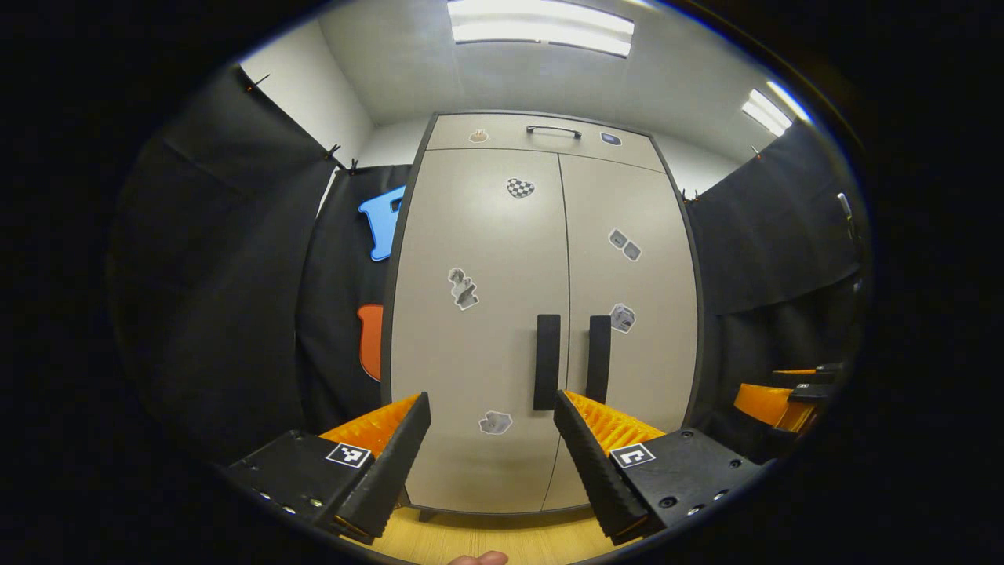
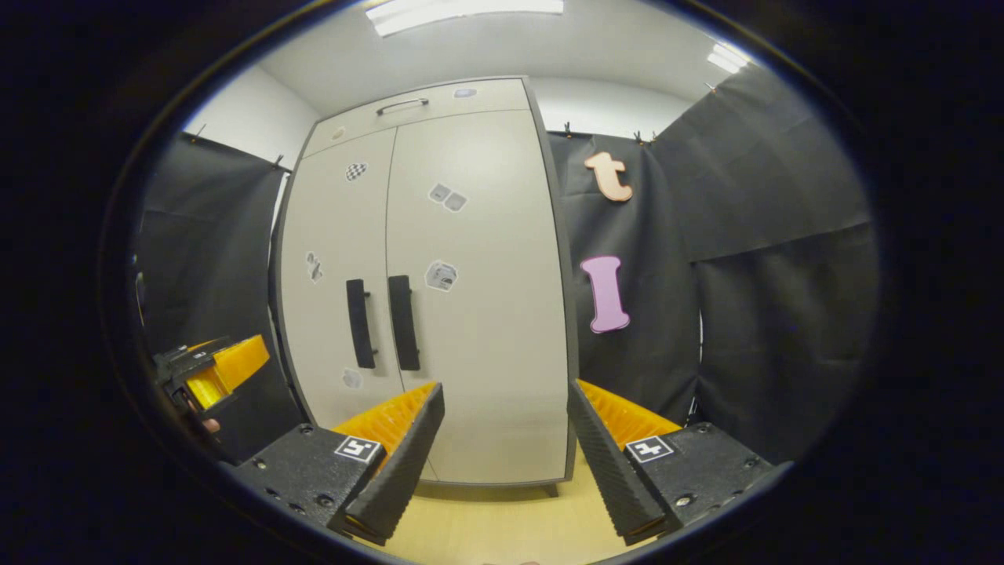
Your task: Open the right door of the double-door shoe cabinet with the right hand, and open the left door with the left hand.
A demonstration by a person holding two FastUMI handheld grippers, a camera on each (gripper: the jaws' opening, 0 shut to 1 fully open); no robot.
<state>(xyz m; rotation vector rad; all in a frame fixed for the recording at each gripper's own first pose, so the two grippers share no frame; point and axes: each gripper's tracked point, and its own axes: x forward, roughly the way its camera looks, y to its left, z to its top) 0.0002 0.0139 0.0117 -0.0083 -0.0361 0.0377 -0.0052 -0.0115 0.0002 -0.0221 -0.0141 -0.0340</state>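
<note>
A tall beige double-door shoe cabinet [image 1: 486, 235] stands ahead with both doors closed. Two black vertical handles sit side by side at the centre seam: the left door's handle [image 1: 547, 362] and the right door's handle [image 1: 598, 359]. My left gripper [image 1: 492, 404] is open, some way in front of the cabinet, roughly level with the handles. In the right gripper view the cabinet [image 2: 471, 353] is left of centre, with the left handle [image 2: 360, 323] and right handle [image 2: 404, 322]. My right gripper [image 2: 506, 396] is open and empty, short of the right door.
Black cloth walls close in on both sides. A narrow top panel with a small bar handle [image 1: 554, 130] crowns the cabinet. Light wooden floor [image 1: 502, 537] lies below. The other gripper [image 1: 784, 400] shows far right, and the left one [image 2: 212, 369] appears at left in the right gripper view.
</note>
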